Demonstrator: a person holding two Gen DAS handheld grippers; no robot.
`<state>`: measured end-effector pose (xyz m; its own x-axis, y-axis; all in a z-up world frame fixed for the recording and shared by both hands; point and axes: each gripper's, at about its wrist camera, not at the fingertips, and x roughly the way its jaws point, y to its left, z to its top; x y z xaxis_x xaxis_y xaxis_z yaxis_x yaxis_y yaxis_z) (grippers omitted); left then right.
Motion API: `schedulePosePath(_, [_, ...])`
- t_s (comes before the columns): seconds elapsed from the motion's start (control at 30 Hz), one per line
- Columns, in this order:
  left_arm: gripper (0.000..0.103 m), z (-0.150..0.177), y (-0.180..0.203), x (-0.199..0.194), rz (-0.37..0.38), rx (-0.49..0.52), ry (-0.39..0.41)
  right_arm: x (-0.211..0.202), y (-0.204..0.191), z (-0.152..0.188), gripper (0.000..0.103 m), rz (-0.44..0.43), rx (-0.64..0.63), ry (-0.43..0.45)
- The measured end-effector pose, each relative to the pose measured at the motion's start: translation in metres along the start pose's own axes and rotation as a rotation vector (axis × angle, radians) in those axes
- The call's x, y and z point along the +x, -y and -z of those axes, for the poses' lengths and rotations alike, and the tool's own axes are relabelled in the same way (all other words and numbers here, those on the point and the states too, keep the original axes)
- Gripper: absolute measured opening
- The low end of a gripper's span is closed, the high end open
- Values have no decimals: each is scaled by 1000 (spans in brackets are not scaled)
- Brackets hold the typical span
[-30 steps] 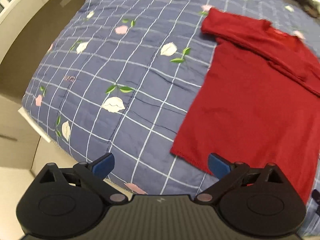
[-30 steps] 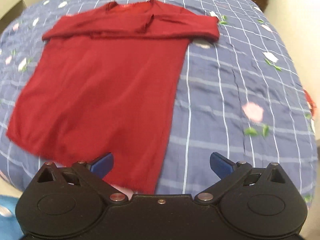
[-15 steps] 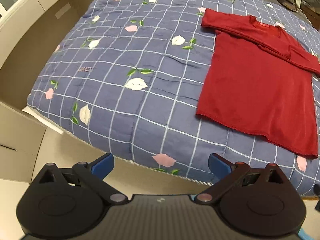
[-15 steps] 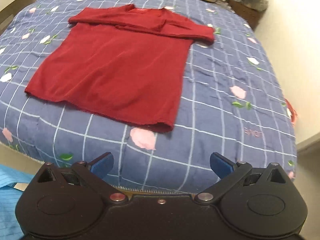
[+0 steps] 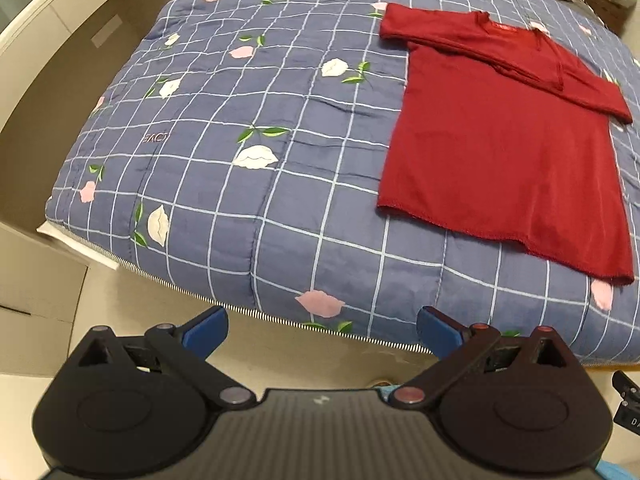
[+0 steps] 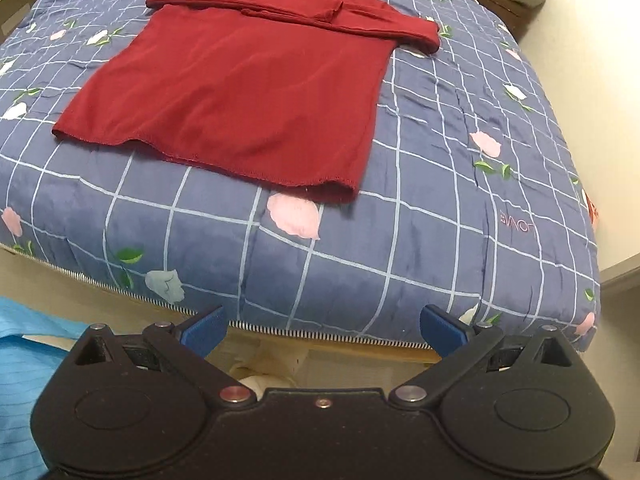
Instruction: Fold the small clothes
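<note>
On a blue checked quilt (image 6: pixel 440 216), a red shirt (image 6: pixel 248 92) is spread flat, sleeves folded across the chest.
The left gripper (image 5: pixel 322 330) and right gripper (image 6: pixel 322 330) are held wide apart and empty; both hem corners should be pinched together and lifted evenly.

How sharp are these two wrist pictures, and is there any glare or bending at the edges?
Left wrist view: sharp; the dark red knit shirt and the blue checked floral quilt read clearly, the grid lines bow outward from fisheye, and the open left gripper is slightly soft. Right wrist view: equally sharp, a mild sheen on the shirt, the same curving, and the open right gripper dark below.
</note>
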<state>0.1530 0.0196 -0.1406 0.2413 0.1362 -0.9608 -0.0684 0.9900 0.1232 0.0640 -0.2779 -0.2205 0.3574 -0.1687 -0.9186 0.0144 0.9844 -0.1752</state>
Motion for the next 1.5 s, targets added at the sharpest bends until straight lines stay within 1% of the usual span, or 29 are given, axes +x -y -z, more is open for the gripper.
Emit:
schedulePosePath(0.1, [102,2,9,4,-34,29,6,2,0,0,102,1,-16,10])
schedulePosePath(0.2, [102,3,18,2,-89,53,59,4,-3,-2,102,5,-55,34])
schedulePosePath(0.27, [102,2,24,3,-118,77,77,7,-7,-5,102,10,-96,45])
schedulePosePath(0.33, [102,-1,30,6,-133,99,75,12,-11,-8,102,15,-137,53])
schedulePosePath(0.43, [102,-4,40,15,-141,121,45,22,-19,-16,99,28,-208,71])
schedulePosePath(0.53, [102,-5,50,20,-154,159,42,32,-30,-23,94,38,-300,112])
schedulePosePath(0.67, [102,-10,64,27,-176,215,54,48,-42,-33,79,40,-434,179])
schedulePosePath(0.77, [102,-16,74,35,-181,225,48,61,-49,-41,70,38,-515,209])
schedulePosePath(0.8, [102,-19,78,37,-181,225,43,66,-51,-44,66,30,-537,208])
schedulePosePath(0.9, [102,-25,93,44,-170,227,24,82,-56,-50,59,-12,-603,187])
schedulePosePath(0.97, [102,-29,103,47,-160,224,11,91,-58,-52,58,-27,-644,189])
schedulePosePath(1.07, [102,-34,116,49,-155,227,4,97,-59,-52,58,-44,-686,216])
schedulePosePath(1.23, [102,-36,132,51,-148,247,-1,97,-55,-48,58,-59,-733,280])
schedulePosePath(1.33, [102,-35,139,57,-153,246,-30,93,-52,-47,52,-61,-735,303])
schedulePosePath(1.37, [102,-34,140,57,-151,244,-37,91,-52,-46,46,-57,-735,319])
schedulePosePath(1.4, [102,-33,141,57,-149,242,-39,89,-51,-46,41,-45,-738,339])
schedulePosePath(1.47, [102,-32,142,55,-149,244,-41,87,-50,-45,42,-34,-742,356])
schedulePosePath(1.5, [102,-32,141,55,-150,244,-44,88,-50,-46,42,-38,-746,347])
